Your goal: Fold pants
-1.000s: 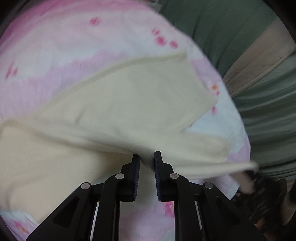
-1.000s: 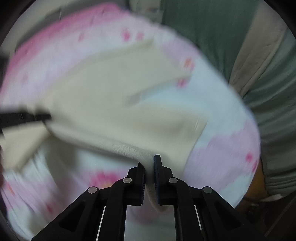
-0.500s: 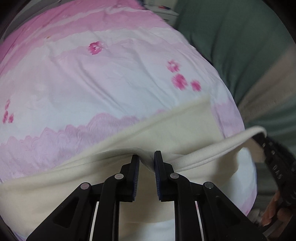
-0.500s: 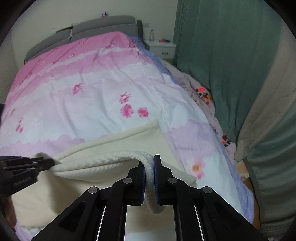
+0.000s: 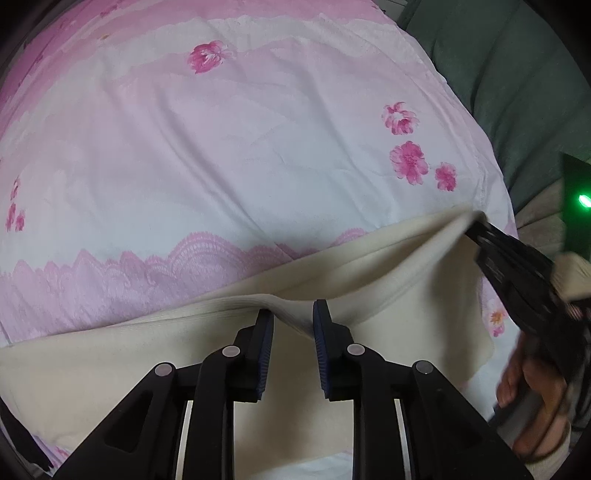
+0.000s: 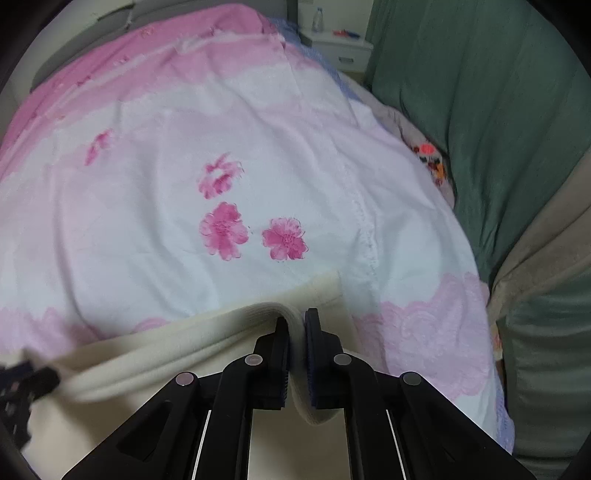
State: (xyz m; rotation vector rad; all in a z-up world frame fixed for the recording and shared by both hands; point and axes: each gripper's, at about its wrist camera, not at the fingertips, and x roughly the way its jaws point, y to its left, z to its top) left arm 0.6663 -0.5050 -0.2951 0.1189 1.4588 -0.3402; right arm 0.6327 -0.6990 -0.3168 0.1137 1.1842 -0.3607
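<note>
The cream pants (image 5: 110, 362) lie across the near part of a pink and white flowered bedcover (image 5: 221, 147). My left gripper (image 5: 293, 317) is shut on a lifted fold of the cream fabric. My right gripper (image 6: 295, 325) is shut on the ribbed cream edge (image 6: 236, 325), which drapes down between its fingers. The right gripper also shows in the left wrist view (image 5: 517, 266), holding the raised fold's right end. The left gripper's tip shows at the left edge of the right wrist view (image 6: 22, 380). The raised edge stretches between both grippers above the lower layer (image 6: 110, 428).
The bedcover (image 6: 184, 147) runs back to a grey headboard (image 6: 85, 26). A white nightstand (image 6: 336, 46) stands at the far right. Green curtains (image 6: 480, 110) and a beige curtain (image 6: 535, 251) hang along the bed's right side.
Both grippers have carried the held cream edge forward and lower over the pants, so more of the pants now lies doubled. The views tilted down toward the bedcover.
</note>
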